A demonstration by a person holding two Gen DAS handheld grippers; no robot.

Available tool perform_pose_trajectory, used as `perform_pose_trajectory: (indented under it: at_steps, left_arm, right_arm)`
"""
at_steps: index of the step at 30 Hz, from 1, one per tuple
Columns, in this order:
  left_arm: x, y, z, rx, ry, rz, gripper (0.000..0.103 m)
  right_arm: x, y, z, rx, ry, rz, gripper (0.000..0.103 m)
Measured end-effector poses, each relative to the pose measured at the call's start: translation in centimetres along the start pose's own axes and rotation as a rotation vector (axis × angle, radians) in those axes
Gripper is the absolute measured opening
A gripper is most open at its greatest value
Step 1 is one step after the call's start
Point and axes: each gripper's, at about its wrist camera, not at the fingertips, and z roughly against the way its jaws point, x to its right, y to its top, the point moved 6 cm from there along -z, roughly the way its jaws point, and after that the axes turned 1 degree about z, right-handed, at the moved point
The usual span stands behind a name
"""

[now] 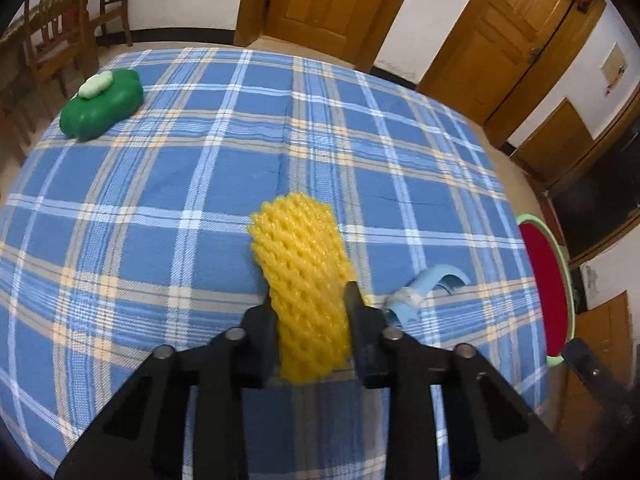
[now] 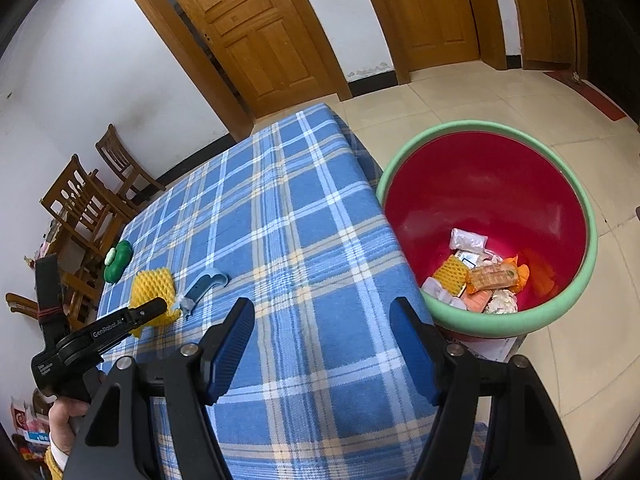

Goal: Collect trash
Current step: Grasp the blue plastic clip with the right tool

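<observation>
Two handheld grippers, matte black plastic, built as angular linkages with round silver pivot pins at the joints. Left gripper (image 1: 310, 300) — black fingers, narrow and blunt-tipped; seen from the right wrist view as a pistol-shaped body with white lettering "GenRobot.AI" along the side, a small white label near the grip, and a red band round its upright post. Right gripper (image 2: 322, 312) — ribbed blue pads (image 2: 230, 350) on black fingers. Hand (image 2: 64, 416) with white cuff and yellow sleeve edge.
</observation>
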Motion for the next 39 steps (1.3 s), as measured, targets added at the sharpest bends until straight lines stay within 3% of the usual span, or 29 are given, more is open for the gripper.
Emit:
perform_pose_trajectory:
  at_steps: [4, 12, 14, 18, 23, 25, 39]
  left_arm:
    - [-0.2, 0.1, 0.6, 0.019, -0.025, -0.003, 0.023]
    - [-2.0, 0.1, 3.5, 0.08, -0.004, -0.003, 0.023]
    - [-2.8, -0.1, 4.2, 0.092, 0.009, 0.004, 0.023]
    - [-4.4, -0.4, 5.0, 0.108, 0.045, 0.024, 0.023]
    - [-6.3, -0.4, 5.4, 0.13, 0.092, 0.045, 0.023]
    - [-6.8, -0.4, 5.4, 0.13, 0.091, 0.058, 0.023]
    - [-8.8, -0.9, 4.7, 0.117, 0.089, 0.111, 0.023]
  right_arm:
    - [-1.1, 0.0, -0.2, -0.005, 0.002, 0.031, 0.073]
    - [-5.0, 0.3, -1.8, -0.016, 0.054, 0.122, 0.074]
    - [-6.0, 0.3, -2.7, -0.03, 0.069, 0.145, 0.08]
    - [-7.6, 0.1, -4.4, -0.059, 0.083, 0.186, 0.082]
    - [-9.6, -0.5, -6.6, -0.096, 0.105, 0.214, 0.097]
    - [-10.3, -0.7, -7.5, -0.103, 0.102, 0.226, 0.103]
    - [-13.1, -1.2, -11.1, -0.117, 0.005, 0.399, 0.103]
